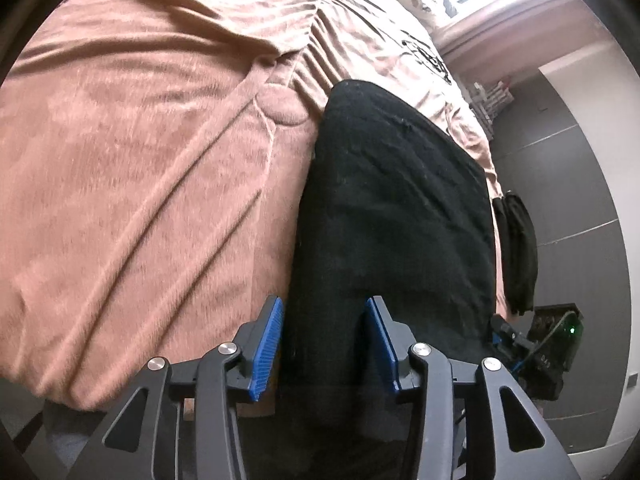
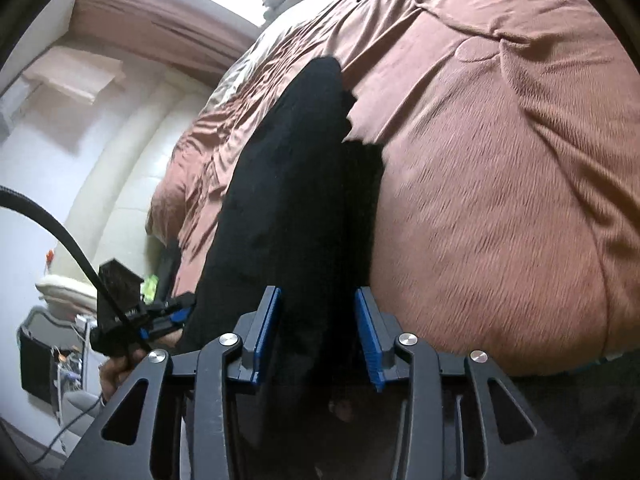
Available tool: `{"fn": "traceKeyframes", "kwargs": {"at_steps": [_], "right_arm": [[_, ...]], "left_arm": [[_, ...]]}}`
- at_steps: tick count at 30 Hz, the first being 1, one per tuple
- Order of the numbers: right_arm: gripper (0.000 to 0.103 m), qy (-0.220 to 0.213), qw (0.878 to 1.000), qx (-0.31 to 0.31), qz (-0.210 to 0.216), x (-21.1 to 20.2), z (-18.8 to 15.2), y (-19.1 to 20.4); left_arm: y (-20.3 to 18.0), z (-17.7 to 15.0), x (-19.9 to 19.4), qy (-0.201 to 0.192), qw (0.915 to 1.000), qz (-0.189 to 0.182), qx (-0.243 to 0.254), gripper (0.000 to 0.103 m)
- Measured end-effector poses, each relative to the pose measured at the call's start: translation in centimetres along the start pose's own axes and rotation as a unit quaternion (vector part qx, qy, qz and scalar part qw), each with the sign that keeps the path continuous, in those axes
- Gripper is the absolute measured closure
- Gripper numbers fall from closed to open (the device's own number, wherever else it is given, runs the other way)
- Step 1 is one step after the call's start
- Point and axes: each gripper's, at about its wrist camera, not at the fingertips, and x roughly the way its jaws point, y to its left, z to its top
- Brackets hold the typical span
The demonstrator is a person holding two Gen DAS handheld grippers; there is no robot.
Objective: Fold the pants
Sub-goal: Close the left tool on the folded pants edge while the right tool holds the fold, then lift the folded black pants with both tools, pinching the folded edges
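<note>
**Pants stretched straight away from both hand-held grippers**

The black pants point(image 1: 396, 216) lay on the bed point(image 1: 140, 160), over its pinkish-brown blanket, as one long dark strip. Their long axis ran directly away from the near edge of the bed toward the far side, in line with both hand-held grippers.

The left hand-held gripper point(image 1: 324, 344) stood partly open, its blue pads on either side of the near end of the cloth and not visibly pinching it. The right hand-held gripper point(image 2: 318, 334) framed the same near end from the other side, also partly open; whether its pads pressed the fabric could not be told. Both sat about equally near, so the coming fold likely called for carrying this end forward along the strip.
</note>
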Motion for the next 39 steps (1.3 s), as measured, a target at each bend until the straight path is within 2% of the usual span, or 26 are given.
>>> {"fn": "traceKeyframes", "kwargs": {"at_steps": [7, 10, 16, 18, 22, 30, 32, 34, 36, 39], "right_arm": [[0.067, 0.001, 1.0, 0.025, 0.012, 1.3, 2.1, -1.9], [0.067, -0.004, 1.0, 0.029, 0.012, 2.6, 3.3, -1.4], [0.067, -0.015, 1.0, 0.011, -0.003, 4.8, 7.0, -1.1], [0.073, -0.015, 1.0, 0.003, -0.008, 5.4, 7.8, -0.8], [0.074, -0.014, 1.0, -0.01, -0.018, 6.6, 9.5, 0.1], [0.077, 0.0, 0.999, 0.01, -0.033, 8.4, 10.0, -0.7], [0.077, 0.001, 1.0, 0.015, -0.024, 8.2, 9.7, -0.8], [0.068, 0.005, 1.0, 0.03, -0.008, 7.7, 9.5, -0.9], [0.038, 0.009, 0.999, 0.036, -0.01, 7.4, 9.3, -1.2], [0.036, 0.022, 0.998, 0.052, 0.019, 7.2, 8.6, -2.0]], "left_arm": [[-0.5, 2.3, 1.4, 0.007, 0.9999, -0.006, 0.004, 0.053], [-0.7, 3.2, 2.1, 0.009, 0.9999, -0.005, 0.007, 0.051], [-0.8, 5.2, 3.3, 0.011, 0.9999, -0.005, 0.005, 0.051], [-1.0, 5.8, 3.6, 0.01, 0.9999, -0.002, 0.007, 0.05], [-1.4, 7.1, 4.2, 0.012, 0.9998, 0.004, 0.012, 0.05], [-2.0, 9.1, 5.3, 0.011, 0.9997, 0.015, 0.018, 0.05], [-2.0, 9.4, 5.4, 0.012, 0.9996, 0.016, 0.02, 0.05], [-2.0, 9.5, 5.5, 0.015, 0.9995, 0.017, 0.021, 0.05], [-1.9, 9.6, 5.5, 0.018, 0.9995, 0.016, 0.02, 0.049], [-1.7, 9.5, 5.6, 0.021, 0.9996, 0.01, 0.018, 0.048]]}}
